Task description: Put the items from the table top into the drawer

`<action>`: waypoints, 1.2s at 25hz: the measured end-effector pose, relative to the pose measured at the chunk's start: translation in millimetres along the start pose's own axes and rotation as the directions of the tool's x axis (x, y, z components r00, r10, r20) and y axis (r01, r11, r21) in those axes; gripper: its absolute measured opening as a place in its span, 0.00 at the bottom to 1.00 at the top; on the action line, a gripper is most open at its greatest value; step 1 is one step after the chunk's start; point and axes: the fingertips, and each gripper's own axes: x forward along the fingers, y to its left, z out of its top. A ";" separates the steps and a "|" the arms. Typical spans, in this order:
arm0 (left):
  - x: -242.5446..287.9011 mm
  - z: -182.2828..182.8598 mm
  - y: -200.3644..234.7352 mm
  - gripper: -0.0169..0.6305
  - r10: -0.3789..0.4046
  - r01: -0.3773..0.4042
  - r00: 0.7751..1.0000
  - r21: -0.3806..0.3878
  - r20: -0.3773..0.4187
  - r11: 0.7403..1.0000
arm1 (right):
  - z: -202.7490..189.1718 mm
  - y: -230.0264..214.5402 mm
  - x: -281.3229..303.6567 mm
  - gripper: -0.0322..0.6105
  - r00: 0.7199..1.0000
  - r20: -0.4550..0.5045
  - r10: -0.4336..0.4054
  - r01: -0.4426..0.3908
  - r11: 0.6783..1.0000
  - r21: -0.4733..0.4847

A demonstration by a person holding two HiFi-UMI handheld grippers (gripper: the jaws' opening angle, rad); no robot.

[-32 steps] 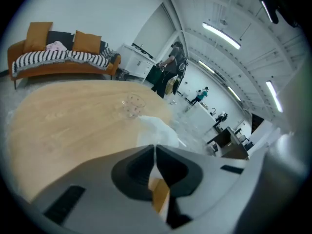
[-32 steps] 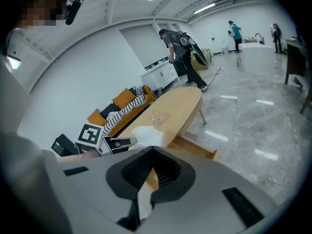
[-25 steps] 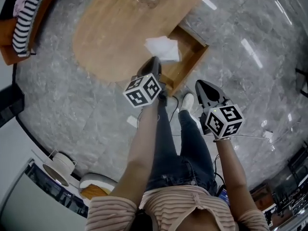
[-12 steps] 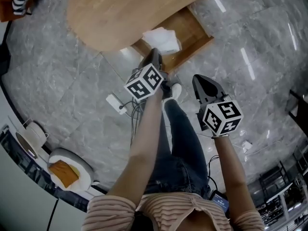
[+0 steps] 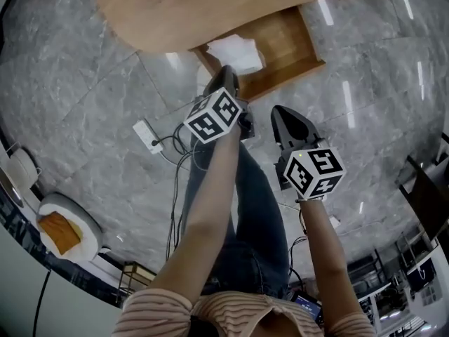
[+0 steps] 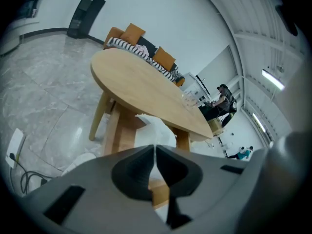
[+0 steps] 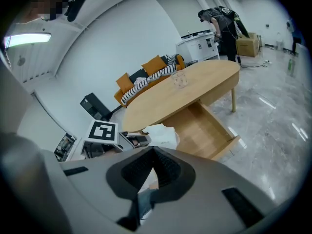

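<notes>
A crumpled white item point(image 5: 235, 53) lies at the left end of the open wooden drawer point(image 5: 298, 44) under the oval table point(image 5: 210, 5). It also shows white in the left gripper view point(image 6: 157, 130) and in the right gripper view point(image 7: 162, 136). A clear glass point(image 7: 179, 80) stands on the table top. My left gripper point(image 5: 224, 74) hangs just short of the drawer's front, shut with nothing in it; its jaws point(image 6: 154, 148) meet. My right gripper point(image 5: 279, 112) is further back over the floor, its jaws point(image 7: 153, 151) together and empty.
A power strip point(image 5: 146, 133) with cables lies on the grey marble floor left of the person's legs. A round stool with an orange top point(image 5: 62, 232) stands at the lower left. A sofa with striped cloth point(image 7: 146, 80) and a person point(image 7: 222, 21) are beyond the table.
Both grippers have sunk and drawn back from the table, which has slid up in the head view. The left gripper has rolled. Both stay shut and empty.
</notes>
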 end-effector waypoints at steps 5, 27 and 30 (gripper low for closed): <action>4.8 -10.2 10.9 0.06 0.011 -0.010 1.000 -0.041 0.023 0.999 | -5.5 -4.1 17.5 0.06 1.000 -0.027 -0.006 0.005 0.999 -0.034; 39.4 -75.9 43.1 0.07 0.118 -0.124 0.991 -0.079 -0.068 0.989 | -37.4 -36.0 21.6 0.06 0.994 -0.093 -0.062 0.059 0.997 -0.039; 43.3 -80.8 45.4 0.07 0.135 -0.143 0.986 -0.081 -0.092 0.986 | -38.3 -38.0 22.3 0.06 0.993 -0.097 -0.065 0.062 0.997 -0.037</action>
